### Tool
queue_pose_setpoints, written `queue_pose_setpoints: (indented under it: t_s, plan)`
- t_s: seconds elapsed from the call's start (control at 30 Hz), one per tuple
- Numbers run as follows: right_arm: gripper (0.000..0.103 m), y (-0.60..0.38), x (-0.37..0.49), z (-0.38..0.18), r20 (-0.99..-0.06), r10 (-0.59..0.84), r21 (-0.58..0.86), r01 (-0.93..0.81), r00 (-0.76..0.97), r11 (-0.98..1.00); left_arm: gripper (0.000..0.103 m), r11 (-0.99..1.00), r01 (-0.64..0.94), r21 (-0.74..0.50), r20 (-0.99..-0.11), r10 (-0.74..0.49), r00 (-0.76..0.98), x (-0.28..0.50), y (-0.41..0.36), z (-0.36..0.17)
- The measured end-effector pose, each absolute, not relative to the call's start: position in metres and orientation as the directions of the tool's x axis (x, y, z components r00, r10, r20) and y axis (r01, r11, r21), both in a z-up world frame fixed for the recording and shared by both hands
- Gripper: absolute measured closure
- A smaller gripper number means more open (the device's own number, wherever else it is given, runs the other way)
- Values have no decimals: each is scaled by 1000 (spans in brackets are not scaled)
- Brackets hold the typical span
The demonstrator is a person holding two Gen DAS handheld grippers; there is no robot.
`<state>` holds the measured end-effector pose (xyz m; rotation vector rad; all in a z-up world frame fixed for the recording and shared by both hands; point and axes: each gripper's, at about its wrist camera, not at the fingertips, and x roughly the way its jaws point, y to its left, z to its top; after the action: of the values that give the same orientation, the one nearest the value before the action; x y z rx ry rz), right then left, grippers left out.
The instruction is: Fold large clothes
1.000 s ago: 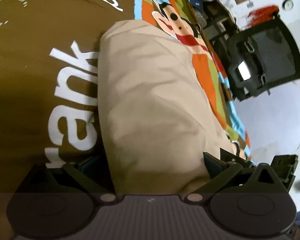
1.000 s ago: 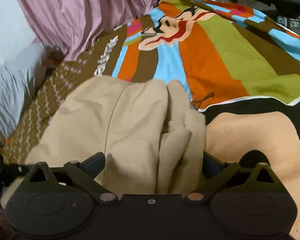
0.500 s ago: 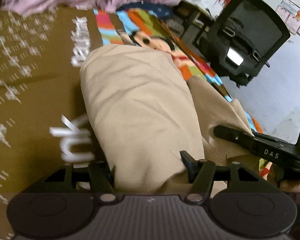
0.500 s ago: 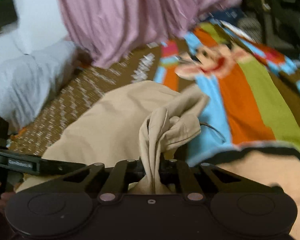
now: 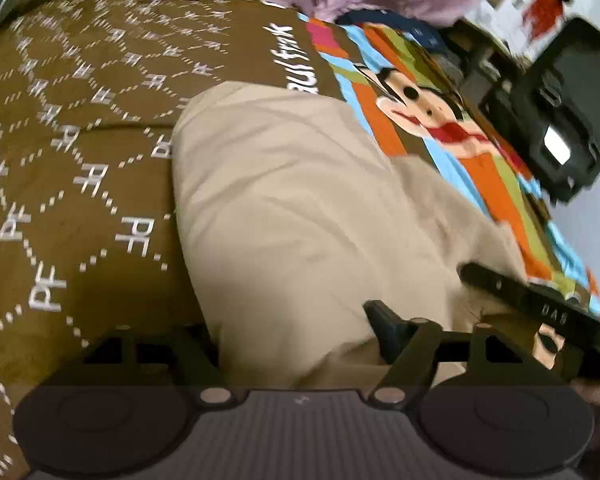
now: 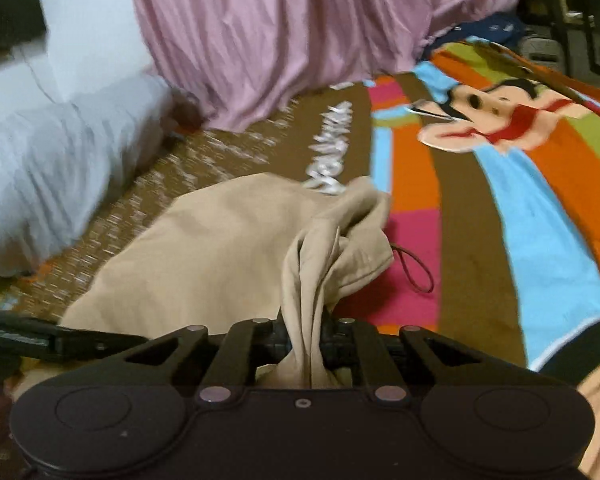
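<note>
Beige garment (image 5: 300,216) lying in a long folded bundle on the bed cover (image 5: 80,184), partly on its brown patterned side, partly toward the striped cartoon-monkey print (image 5: 424,116). In the right wrist view, same garment (image 6: 220,248) spread over the brown part of the cover (image 6: 476,248), with one bunched end rising into the right hand-held gripper (image 6: 306,340). Right hand-held gripper clamped nearly closed on that twisted wad of beige cloth, fingers (image 6: 274,338) pressed against it from both sides. Thin dark cord loop (image 6: 414,272) trailing from the bunched end onto the pink stripe.

Left hand-held gripper (image 5: 296,332) set at the near end of the garment, beige cloth filling the gap between its two fingers (image 5: 384,328); gap fairly wide, one finger mostly hidden behind the fabric, firm grip or loose straddle impossible to tell. Right tool's dark body (image 5: 540,308) visible at the lower right of the left wrist view, just beside the garment's edge.

Pink sheet (image 6: 300,32) heaped at the far edge of the bed, white pillow (image 6: 52,168) to the left of it. Black office chair (image 5: 556,128) beyond the bed side.
</note>
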<state>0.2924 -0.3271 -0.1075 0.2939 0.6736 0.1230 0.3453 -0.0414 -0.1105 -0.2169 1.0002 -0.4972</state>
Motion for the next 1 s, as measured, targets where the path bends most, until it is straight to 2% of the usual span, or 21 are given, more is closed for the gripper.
queue_pose_setpoints:
  t_s: [0.03,0.1,0.27,0.33,0.4,0.53,0.7,0.8,1.0]
  plan:
    - [85,-329,290,-112,-604,188,301,4,774,953,21,873,292,-390,-752,-485,447,344,-40,-112]
    - [71,-338,290,-118,-623,174,311,37,763,950,14,895,287,-342,-766,-442,467,343,-45,-109]
    - [60,-346,279,-116,-636,152,286,49,756,957,5,942,225,-248,-799,-330,503,330,-53,-95]
    - [53,-345,270,-110,-629,142,269,42,764,962,5,952,189,-240,-793,-304,528,319,-52,-88]
    - [39,-343,258,-100,-610,136,251,27,781,968,3,956,159,-245,-778,-292,556,306,-50,-78]
    - [30,-337,226,-75,-554,123,218,1,823,976,2,964,133,-232,-734,-263,626,268,-46,-52]
    - [13,-327,175,-40,-454,110,175,-33,884,984,1,974,157,-163,-644,-226,731,204,-43,-13]
    - [5,-320,142,-24,-400,111,154,-53,910,987,1,977,166,-135,-588,-214,780,166,-41,3]
    - [1,-306,80,-8,-326,109,119,-74,939,990,1,978,161,-137,-530,-209,822,107,-29,10]
